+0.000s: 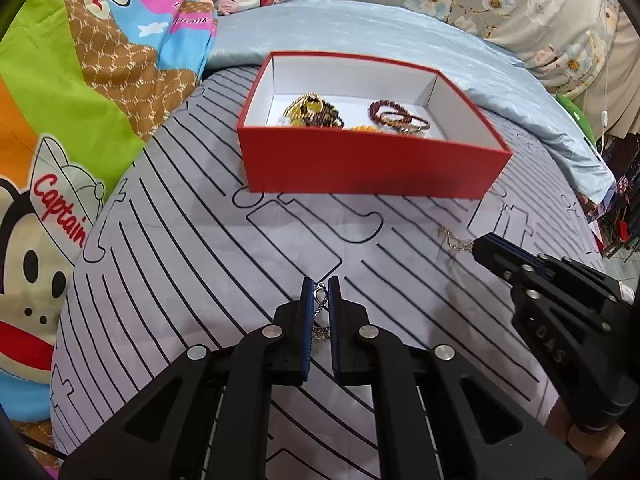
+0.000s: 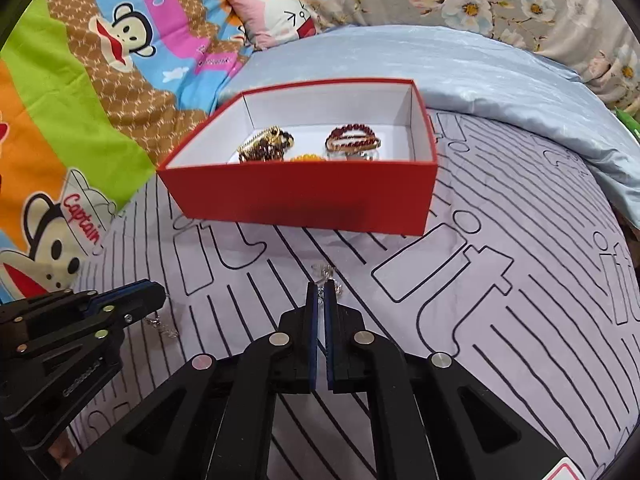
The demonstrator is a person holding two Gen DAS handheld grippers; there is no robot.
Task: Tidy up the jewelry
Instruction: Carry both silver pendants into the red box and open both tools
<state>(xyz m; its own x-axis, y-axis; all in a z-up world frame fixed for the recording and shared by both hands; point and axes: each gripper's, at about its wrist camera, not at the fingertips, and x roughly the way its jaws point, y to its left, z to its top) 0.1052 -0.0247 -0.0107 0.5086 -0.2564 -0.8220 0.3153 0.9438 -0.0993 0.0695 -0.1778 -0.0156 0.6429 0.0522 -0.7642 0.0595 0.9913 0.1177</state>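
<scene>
A red box [image 1: 372, 164] with a white inside stands on the striped sheet; it also shows in the right wrist view [image 2: 304, 196]. Inside lie dark red bead bracelets [image 1: 396, 117], a gold and brown bracelet pile [image 1: 314, 109] and an orange piece [image 2: 306, 158]. My left gripper [image 1: 321, 284] is narrowly apart around a silver chain [image 1: 320, 308] on the sheet. My right gripper [image 2: 321, 288] is nearly shut on a thin silver-gold chain [image 2: 326, 274]; that chain shows in the left wrist view [image 1: 456, 240] at the right gripper's tip [image 1: 480, 246].
The striped lilac sheet [image 1: 200, 280] covers the bed. A light blue quilt [image 1: 400, 36] lies behind the box. A cartoon monkey blanket [image 1: 60, 120] lies at the left, and a floral cloth [image 2: 520, 4] at the back.
</scene>
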